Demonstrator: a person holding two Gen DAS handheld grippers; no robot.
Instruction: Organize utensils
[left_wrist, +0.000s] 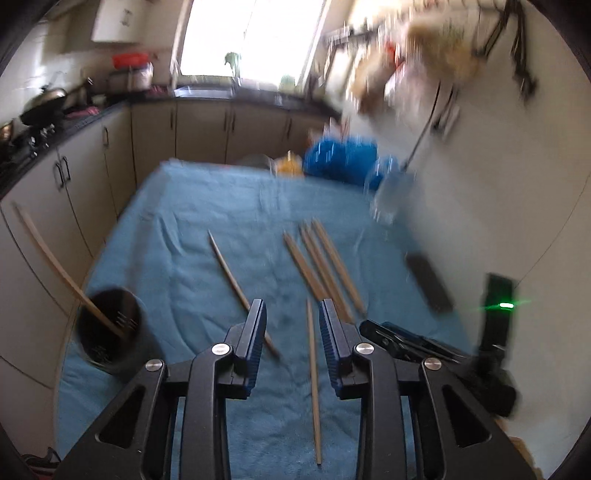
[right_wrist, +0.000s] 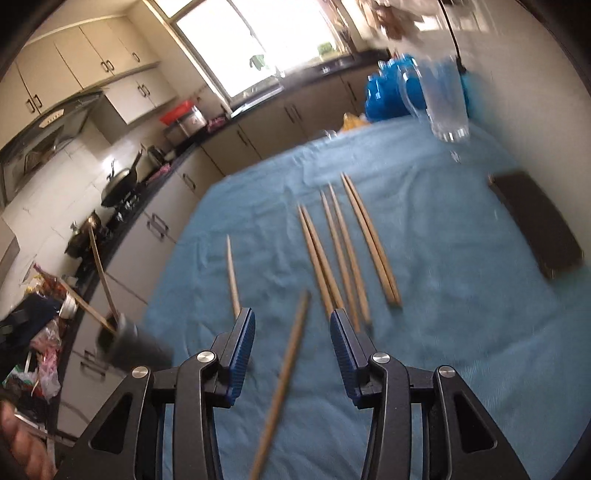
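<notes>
With both your left gripper (left_wrist: 292, 325) and right gripper (right_wrist: 291, 332) spread empty, a hasty pinch could roll the near loose wooden chopstick (right_wrist: 284, 380) into the paired chopsticks (right_wrist: 343, 247) on the right.

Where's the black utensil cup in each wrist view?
Left wrist: black cylindrical utensil cup at lower left, on the blue cloth's edge, a wooden stick leaning out of it.
Right wrist: same cup at left, blurred, just beyond the left blue pad.
Shared landmark: the group of paired wooden chopsticks lying mid-cloth.
</notes>
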